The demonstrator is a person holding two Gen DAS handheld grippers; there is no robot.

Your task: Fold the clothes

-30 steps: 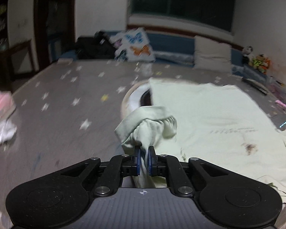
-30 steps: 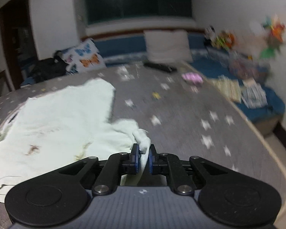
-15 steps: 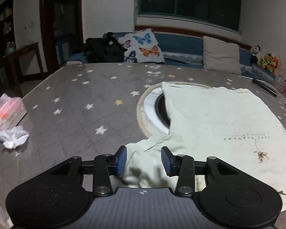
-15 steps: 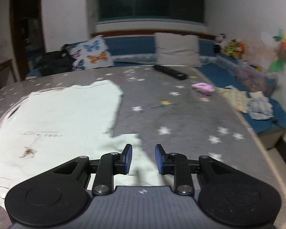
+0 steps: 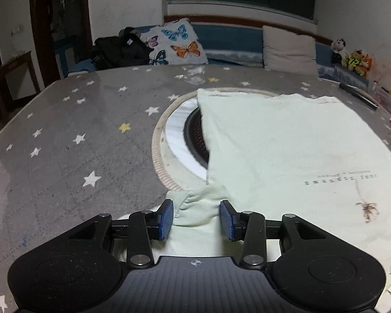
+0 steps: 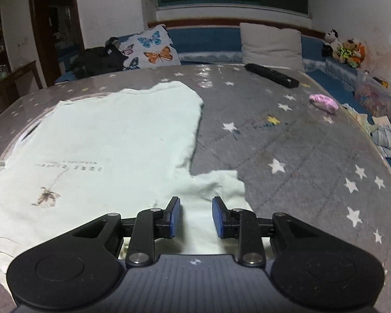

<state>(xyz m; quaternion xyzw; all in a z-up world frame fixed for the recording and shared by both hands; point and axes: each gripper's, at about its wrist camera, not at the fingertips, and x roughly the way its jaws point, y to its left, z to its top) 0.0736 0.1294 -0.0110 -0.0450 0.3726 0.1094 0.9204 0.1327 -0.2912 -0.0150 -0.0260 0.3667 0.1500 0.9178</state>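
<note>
A pale green T-shirt [image 5: 286, 151] lies spread flat on the grey star-patterned table, with small dark print and a brown mark on its front. It also shows in the right wrist view [image 6: 112, 140]. My left gripper [image 5: 196, 217] is open, its blue pads either side of the bunched left sleeve [image 5: 200, 203], not gripping it. My right gripper [image 6: 196, 216] is open over the flat right sleeve [image 6: 216, 187], which lies on the table between the pads.
A round inset hotplate [image 5: 185, 140] sits partly under the shirt. A black remote [image 6: 272, 75] and a pink cloth [image 6: 323, 103] lie at the far right. Cushions and a black bag line the bench behind. Folded clothes [image 6: 385, 135] lie off the right edge.
Both grippers were shut on the sleeves and holding them up a second ago. Both have opened, and the sleeves now lie on the table.
</note>
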